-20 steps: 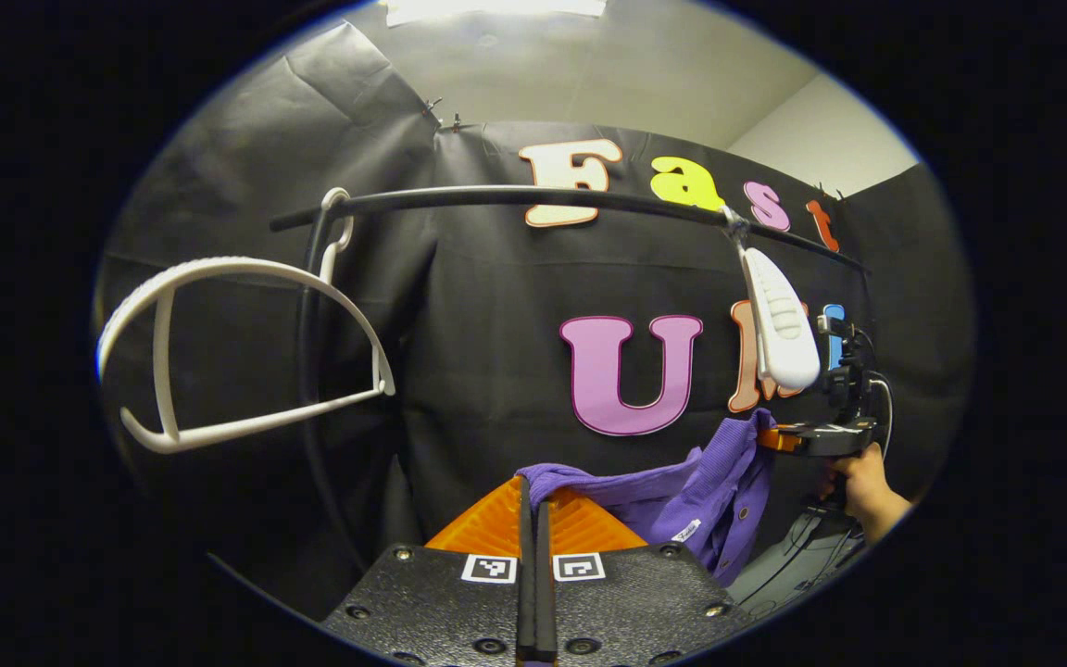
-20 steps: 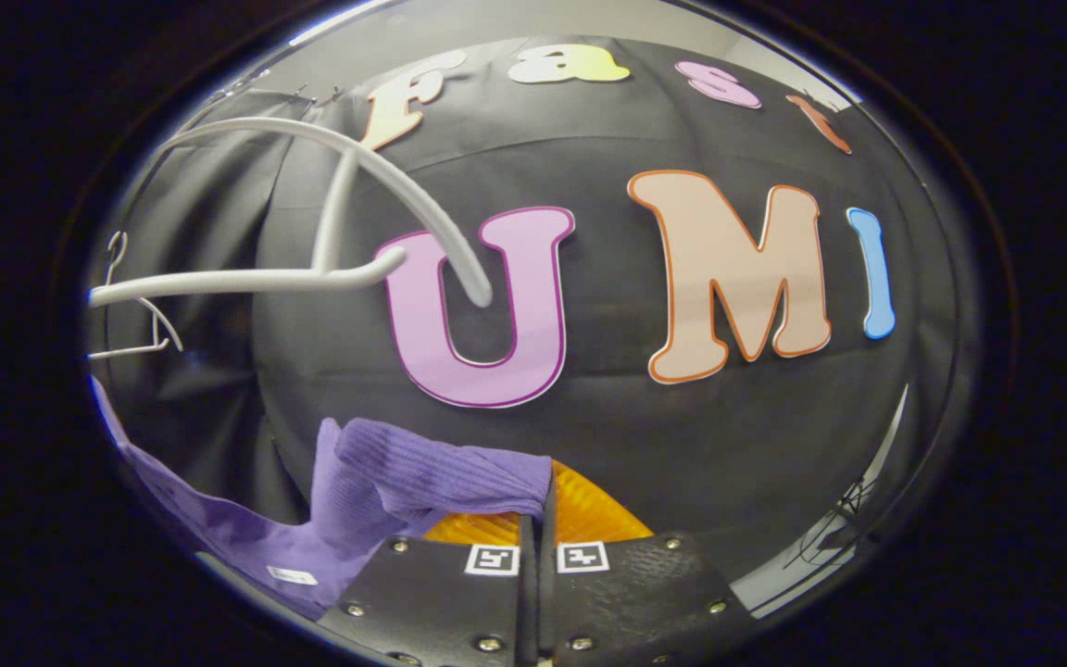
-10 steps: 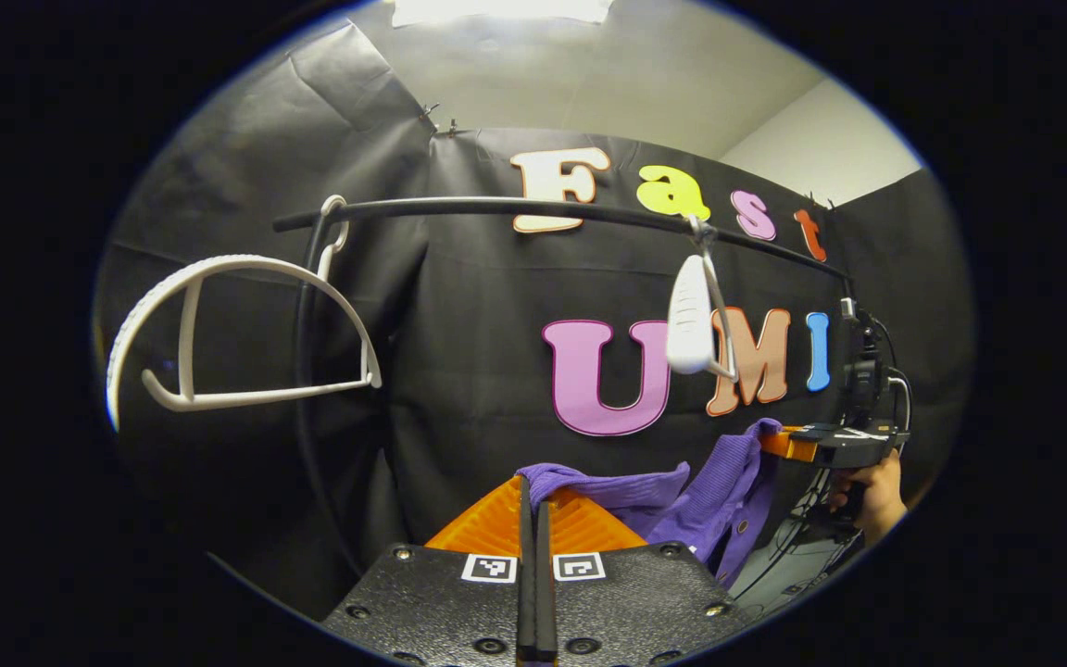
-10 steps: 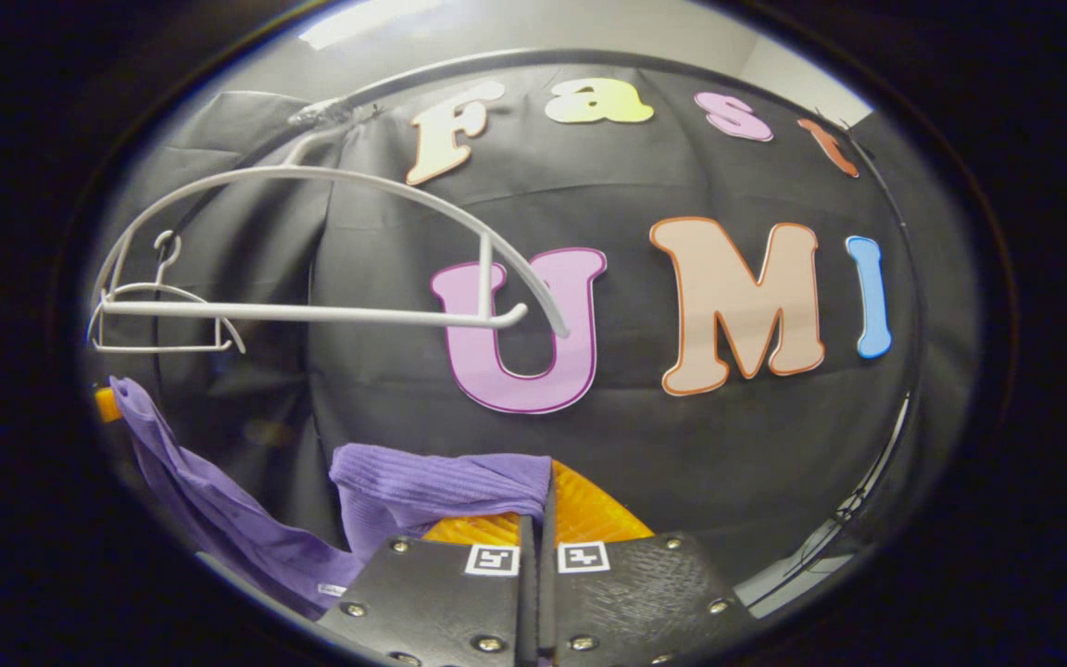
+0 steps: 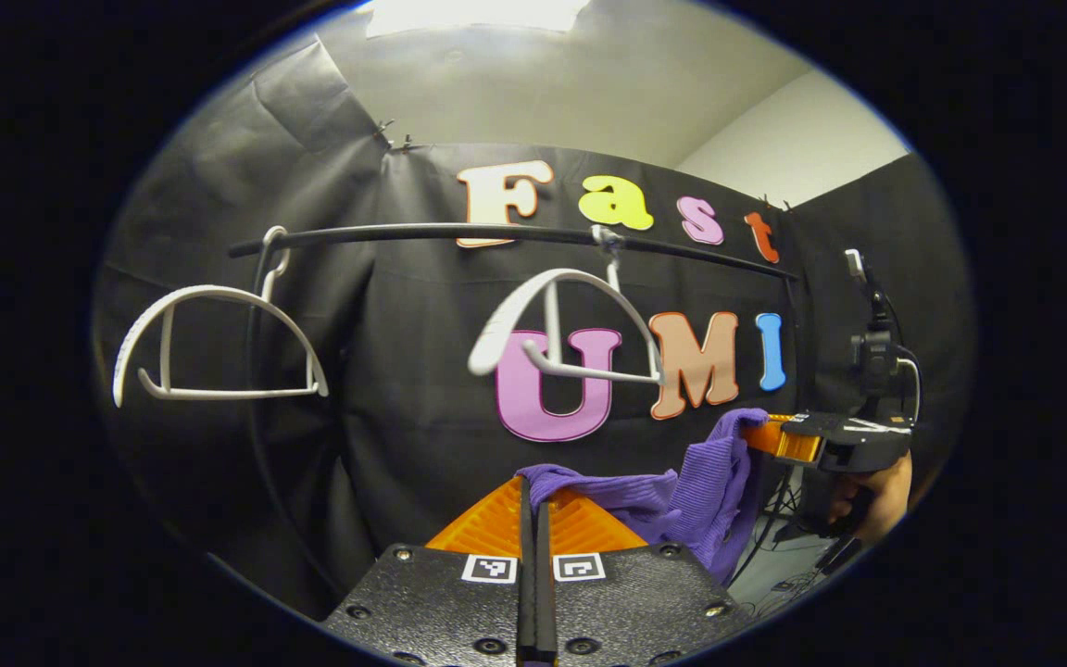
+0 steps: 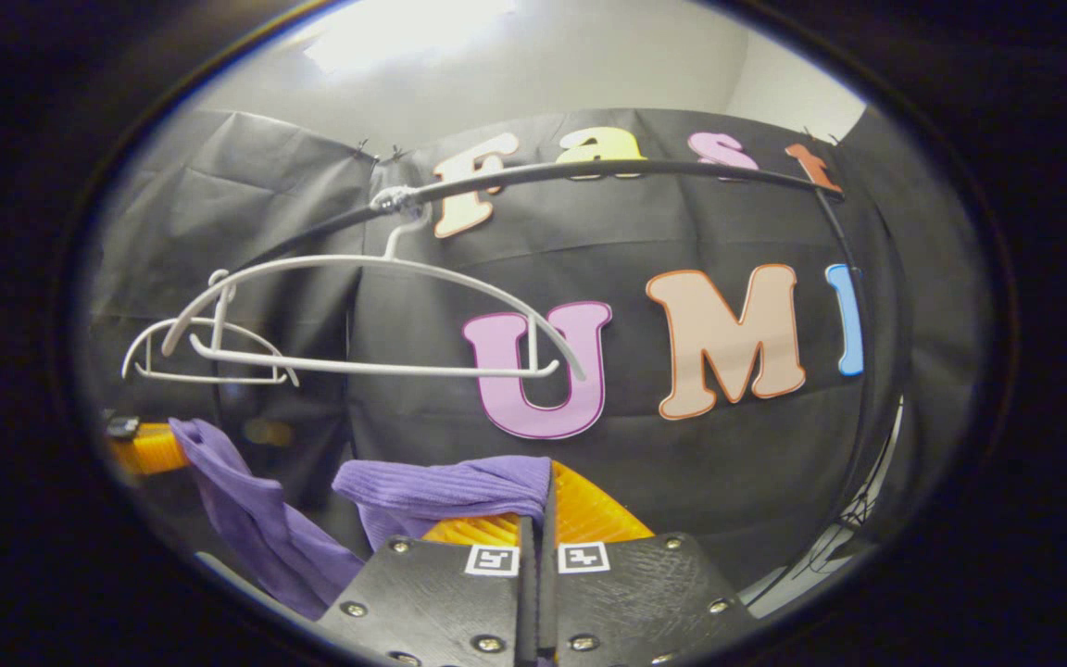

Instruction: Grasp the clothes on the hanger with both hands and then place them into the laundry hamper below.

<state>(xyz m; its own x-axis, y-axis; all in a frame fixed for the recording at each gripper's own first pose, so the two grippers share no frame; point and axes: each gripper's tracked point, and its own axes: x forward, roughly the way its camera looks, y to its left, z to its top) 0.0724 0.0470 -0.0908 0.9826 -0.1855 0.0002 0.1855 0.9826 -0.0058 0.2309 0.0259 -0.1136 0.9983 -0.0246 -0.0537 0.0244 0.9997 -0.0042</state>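
Left gripper view: the left gripper [image 5: 534, 519] sits at the bottom centre with its two fingers pressed together on a fold of the purple garment [image 5: 682, 496], which drapes to the right across to the right gripper [image 5: 779, 440]; that gripper, held by a hand [image 5: 867, 491], also pinches the cloth at its upper corner. Above, a black rail [image 5: 459, 232] carries two bare white hangers: the near hanger [image 5: 571, 324] hangs from the rail's middle, turned at an angle, and the far hanger [image 5: 219, 347] hangs at the rail's left end. The garment lies below both hangers and touches neither. Right gripper view: the right gripper [image 6: 538, 528] shows its fingers closed on a ribbed edge of the purple garment [image 6: 445, 482], the cloth sagging to the left and rising again to the left gripper [image 6: 149, 446] at the left margin. The near hanger [image 6: 376, 320] hangs from the black rail [image 6: 589, 171] above the cloth, with the far hanger [image 6: 205, 357] smaller behind it at left.
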